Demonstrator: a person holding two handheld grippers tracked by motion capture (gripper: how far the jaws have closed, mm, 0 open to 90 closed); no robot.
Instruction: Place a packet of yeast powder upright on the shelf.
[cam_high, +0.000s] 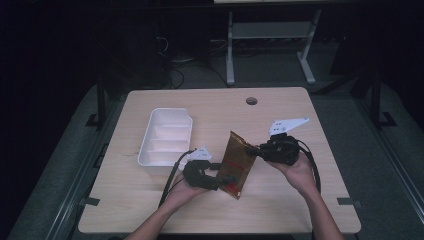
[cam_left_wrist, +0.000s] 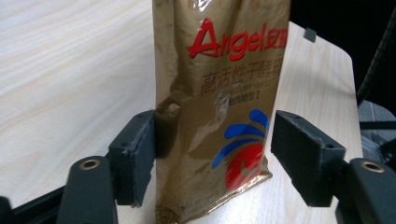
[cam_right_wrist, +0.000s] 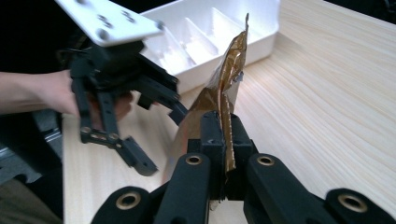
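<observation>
A gold foil pouch (cam_high: 237, 162) with red "Angel" print hangs tilted above the table, its lower end toward the person. My right gripper (cam_high: 255, 149) is shut on the pouch's upper side seam (cam_right_wrist: 229, 79); in the right gripper view, both of its pads (cam_right_wrist: 210, 135) clamp that thin edge. My left gripper (cam_high: 225, 180) is open around the pouch's lower part (cam_left_wrist: 219, 93). The left pad (cam_left_wrist: 140, 154) sits right at one pouch edge, and the other pad (cam_left_wrist: 299, 154) stands off it with a visible gap. In the right gripper view, the left gripper (cam_right_wrist: 163, 140) shows with spread jaws.
A white divided tray (cam_high: 141, 150) sits on the wooden table (cam_high: 280, 210) to the left of the grippers, close behind the left hand. A round cable hole (cam_high: 251, 101) lies near the far edge. Bare wood lies to the right and front.
</observation>
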